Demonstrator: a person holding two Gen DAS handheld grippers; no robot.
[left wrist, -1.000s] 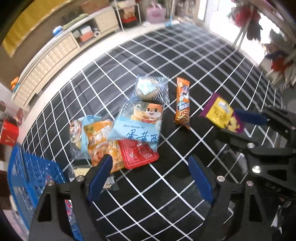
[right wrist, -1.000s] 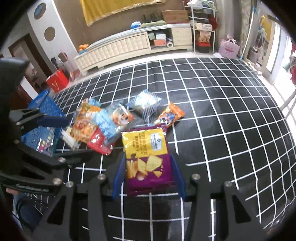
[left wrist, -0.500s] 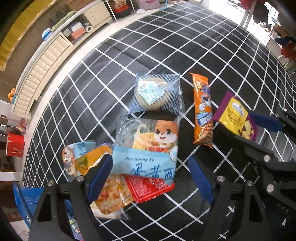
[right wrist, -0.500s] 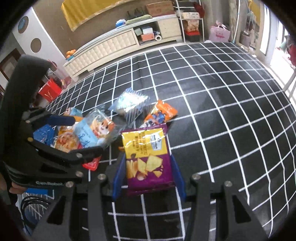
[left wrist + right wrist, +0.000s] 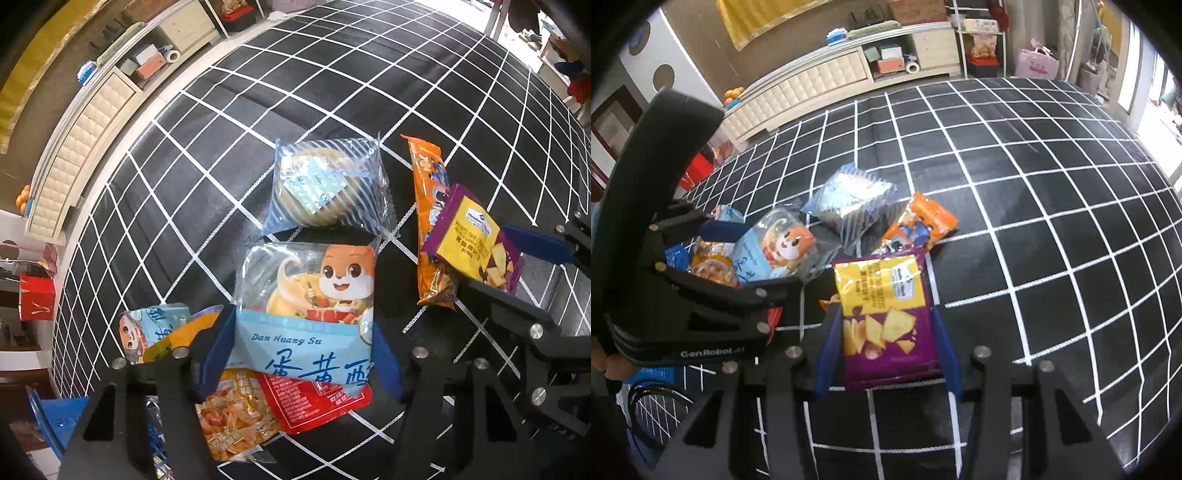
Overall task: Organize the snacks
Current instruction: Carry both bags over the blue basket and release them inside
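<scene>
1. Left hand-held gripper point(image 5: 301, 356) down over the snack pile, jaws closing either side of the light-blue squirrel pack point(image 5: 308, 317); blue pads at both pack edges, firm pinch not certain yet.
2. Squirrel pack on top of the heap, so likely chosen first: nothing above it to drag along.
3. Under it: red pack point(image 5: 317, 400) and orange-yellow chip bag point(image 5: 236, 413), both partly covered; another light-blue pack point(image 5: 155, 332) just left of the left pad.
4. Right hand-held gripper point(image 5: 886, 345) partly closed on the purple-and-yellow chip bag point(image 5: 882, 310), pads pressed on both long sides, bag held flat and pointing away from the camera.
5. Purple bag hanging above the desk point(image 5: 1052, 221) just beside the pile, over the near end of the orange stick pack point(image 5: 919, 221); probably parked there until the left pick is done.
6. Striped clear pack point(image 5: 327, 188) flat on the desk just beyond the squirrel pack, touching or overlapping its far edge.
7. Blue basket point(image 5: 62, 421) at bottom left of the left wrist view, near the pile; likely the drop spot, hence snacks heaped close by.
8. Risk: slippery film, loose pack below may lift along.
9. Stage: early, most snacks not yet sorted.
</scene>
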